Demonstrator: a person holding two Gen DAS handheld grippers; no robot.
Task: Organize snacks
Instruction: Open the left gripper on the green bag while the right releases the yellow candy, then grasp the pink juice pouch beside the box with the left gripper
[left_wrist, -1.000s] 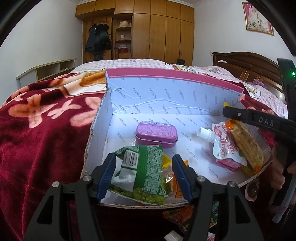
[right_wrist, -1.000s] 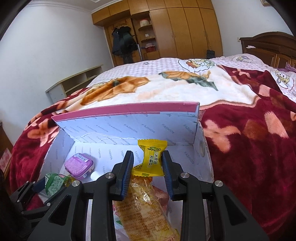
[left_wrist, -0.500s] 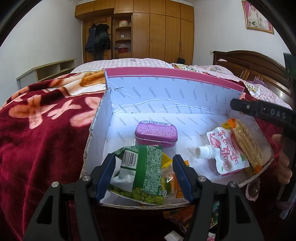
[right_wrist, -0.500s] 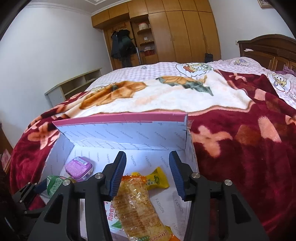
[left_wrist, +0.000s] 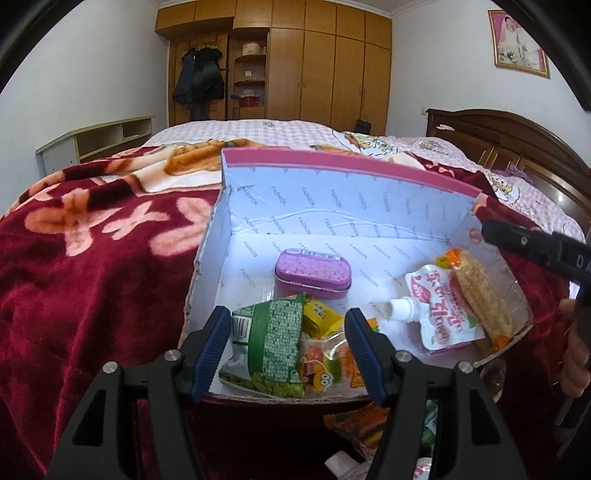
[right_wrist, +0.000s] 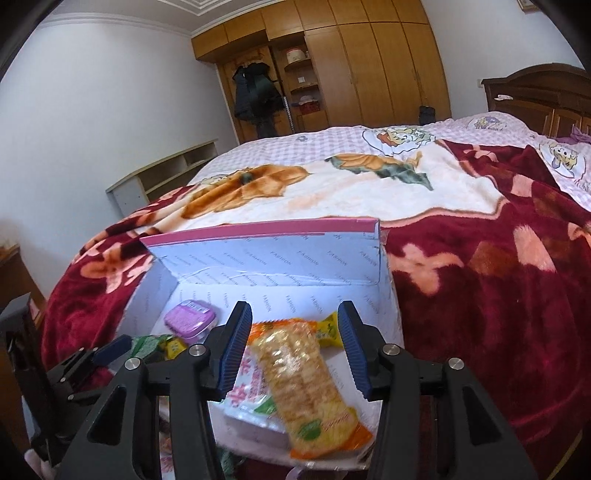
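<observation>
Taking the box (left_wrist: 236, 229) as my landmark, I see my left gripper (left_wrist: 286, 347) spread wide over its near-left corner, gripping nothing, the green pea bag (left_wrist: 269, 347) lying between the fingers. The purple tin (left_wrist: 312, 273) sits mid-box. Right of it lie the pouch (left_wrist: 439, 314) and cracker pack (left_wrist: 480, 295), under my right gripper (right_wrist: 291, 347), also released. More packets, I think, wait outside the near wall.
</observation>
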